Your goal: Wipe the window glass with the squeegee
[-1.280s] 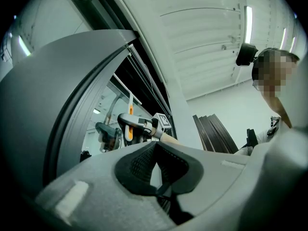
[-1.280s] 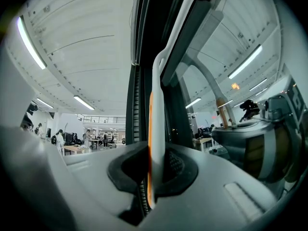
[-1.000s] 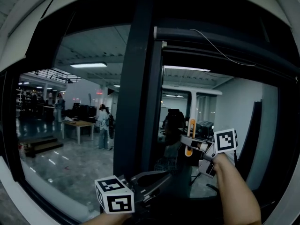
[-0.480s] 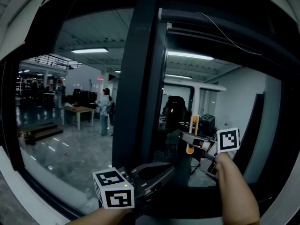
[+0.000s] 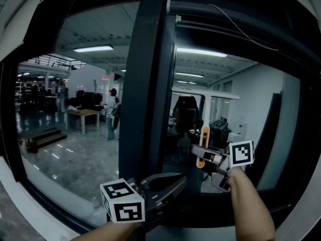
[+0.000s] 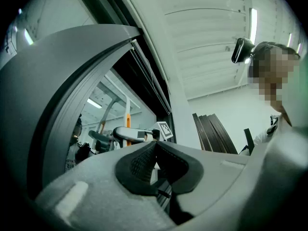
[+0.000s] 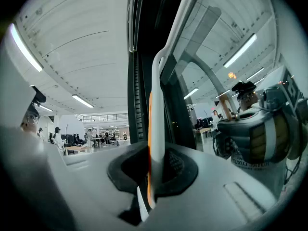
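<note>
The squeegee has a white shaft with an orange grip and stands upright against the right window pane. Its white cross bar lies level on the glass. My right gripper is shut on the grip; in the right gripper view the shaft rises out from between the pads of the right gripper. My left gripper hangs low by the sill, left of the squeegee, jaws together and holding nothing. In its own view the left gripper points toward the squeegee.
A wide dark frame post splits the window into two panes. A thin cable runs across the top frame. Beyond the left pane are desks and standing people. Dark boards lean on the wall behind me.
The squeegee and right gripper have barely shifted, a touch lower in the head view. The left gripper stays low by the sill. The view itself has tilted slightly.
</note>
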Tool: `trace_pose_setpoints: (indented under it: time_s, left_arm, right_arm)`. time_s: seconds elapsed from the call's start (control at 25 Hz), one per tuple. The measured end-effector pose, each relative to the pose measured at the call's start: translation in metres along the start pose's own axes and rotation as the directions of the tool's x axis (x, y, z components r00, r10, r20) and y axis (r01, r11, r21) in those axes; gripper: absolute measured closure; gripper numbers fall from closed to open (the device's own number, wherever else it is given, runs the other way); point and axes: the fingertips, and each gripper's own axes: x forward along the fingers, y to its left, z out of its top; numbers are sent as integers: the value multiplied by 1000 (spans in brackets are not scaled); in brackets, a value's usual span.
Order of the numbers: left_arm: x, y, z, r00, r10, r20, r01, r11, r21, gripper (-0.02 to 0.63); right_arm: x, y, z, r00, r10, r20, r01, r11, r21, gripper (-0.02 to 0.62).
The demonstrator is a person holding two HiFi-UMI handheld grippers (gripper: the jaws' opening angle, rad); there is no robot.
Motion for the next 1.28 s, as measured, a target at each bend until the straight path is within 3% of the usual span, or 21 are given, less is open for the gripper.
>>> trace_pose_setpoints:
  time_s: [0.8, 1.28]
  left_arm:
    - [-20, -6, -28, 998, 36, -45, -38, 999, -36, 609]
    - [-30, -3, -54, 995, 59, -76, -64, 996, -65, 609]
  right_arm:
    - [-4, 9, -74, 1000, 10, -1, -10, 994, 110, 572]
    - [-7, 12, -142, 1000, 8, -6, -6, 977, 214, 572]
